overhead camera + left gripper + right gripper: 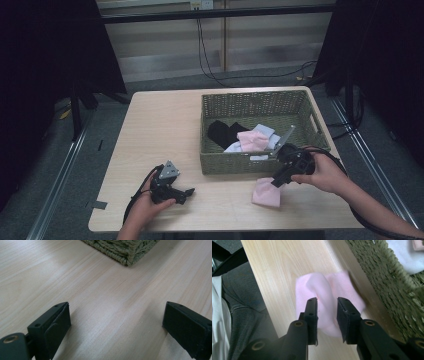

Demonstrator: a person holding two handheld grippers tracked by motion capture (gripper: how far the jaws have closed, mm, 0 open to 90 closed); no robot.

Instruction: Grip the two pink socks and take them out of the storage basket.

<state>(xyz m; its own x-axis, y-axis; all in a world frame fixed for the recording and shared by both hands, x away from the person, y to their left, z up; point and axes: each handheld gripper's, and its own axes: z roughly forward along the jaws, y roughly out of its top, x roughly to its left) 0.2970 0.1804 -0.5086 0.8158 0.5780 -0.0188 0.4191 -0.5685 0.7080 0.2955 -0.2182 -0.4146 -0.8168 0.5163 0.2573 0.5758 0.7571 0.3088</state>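
A pink cloth (266,194) lies on the wooden table (160,125), just in front of the woven basket (235,164). My right gripper (276,182) points down at it. In the right gripper view the narrow jaws pinch a raised fold of the pink cloth (324,287), so my right gripper (327,302) is shut on it. My left gripper (187,192) rests low over bare table near the front left. Its jaws stand wide apart in the left gripper view (116,322), with nothing between them.
The basket holds a black cloth (222,132), a pink one (252,140) and a pale blue one (266,131). A basket corner (125,251) lies ahead of the left gripper. The table's front edge and the person's clothing (237,305) are close to the right gripper.
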